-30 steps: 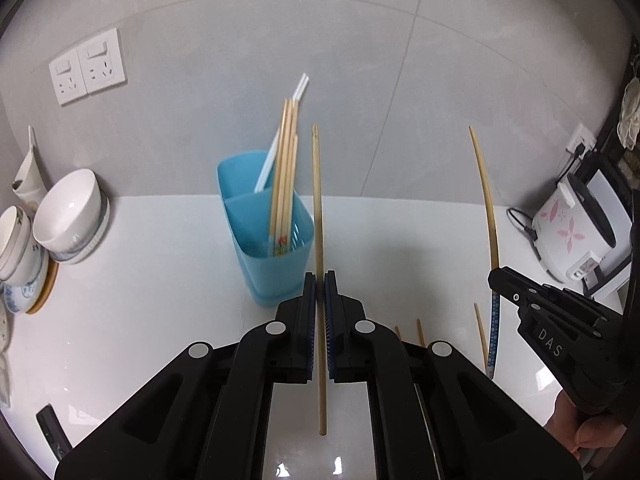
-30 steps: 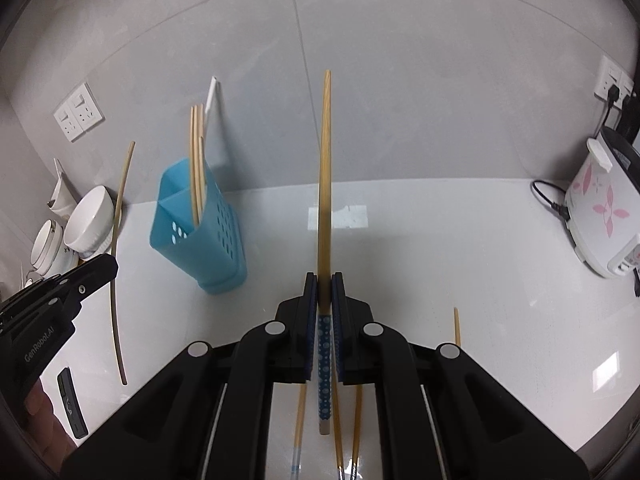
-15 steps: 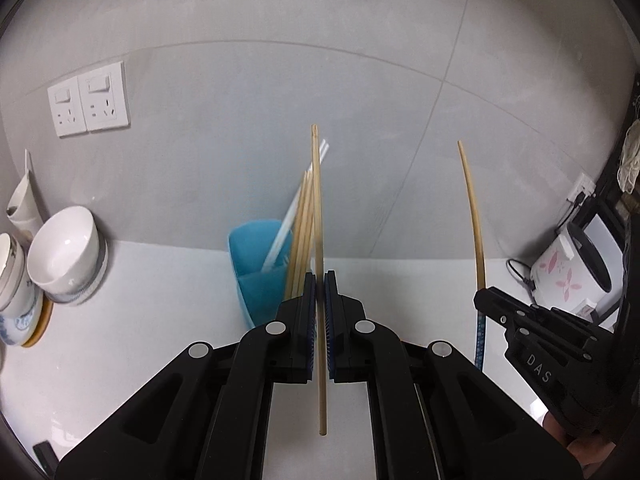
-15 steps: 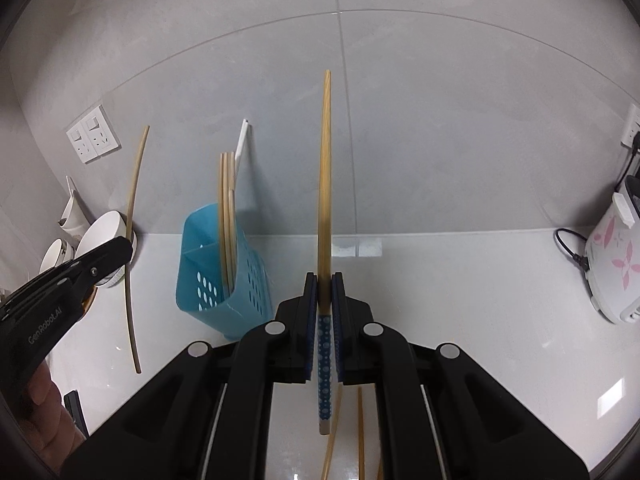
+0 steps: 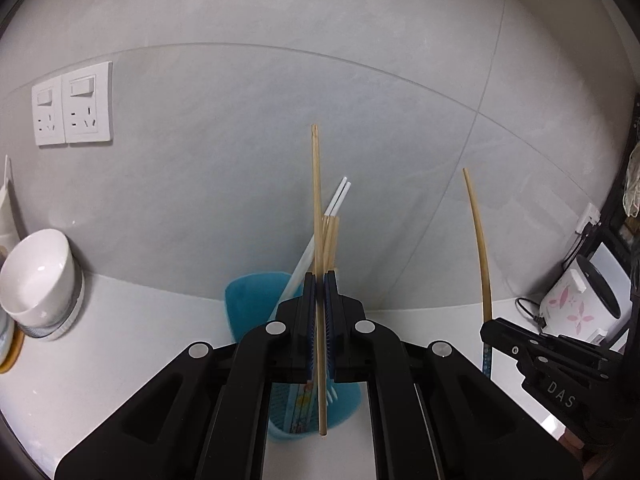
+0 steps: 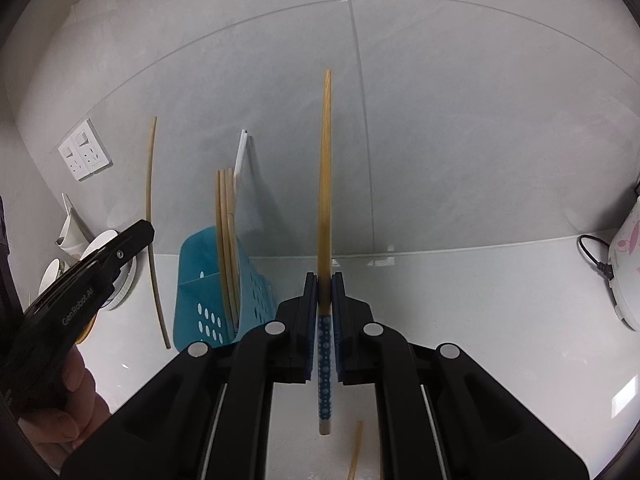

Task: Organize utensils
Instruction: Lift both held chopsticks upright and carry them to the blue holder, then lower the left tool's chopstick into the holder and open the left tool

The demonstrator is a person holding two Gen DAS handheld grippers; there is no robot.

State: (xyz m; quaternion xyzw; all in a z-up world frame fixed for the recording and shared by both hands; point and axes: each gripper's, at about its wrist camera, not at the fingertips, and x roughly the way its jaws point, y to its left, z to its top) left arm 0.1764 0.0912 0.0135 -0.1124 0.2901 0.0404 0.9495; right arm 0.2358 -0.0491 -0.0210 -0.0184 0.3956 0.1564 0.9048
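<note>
My left gripper [image 5: 319, 276] is shut on a plain wooden chopstick [image 5: 317, 200] held upright, directly above the blue utensil holder [image 5: 256, 300], which holds several wooden chopsticks [image 5: 330, 240] and white ones [image 5: 336, 200]. My right gripper [image 6: 325, 278] is shut on a wooden chopstick with a blue dotted handle [image 6: 325, 200], held upright to the right of the holder [image 6: 200, 280]. The left gripper [image 6: 100, 264] with its chopstick [image 6: 150, 220] shows at the left of the right wrist view. The right gripper [image 5: 532, 352] shows at the right of the left wrist view.
White bowls [image 5: 38, 276] stand stacked at the left by the wall. Wall sockets [image 5: 72, 108] are on the tiles. A white rice cooker [image 5: 576, 304] with a cord stands at the right. A loose chopstick [image 6: 356, 452] lies on the white counter [image 6: 480, 300] below my right gripper.
Both grippers rose and moved toward the blue holder with their chopsticks. The left gripper now stands over the holder, which has slid under its fingers.
</note>
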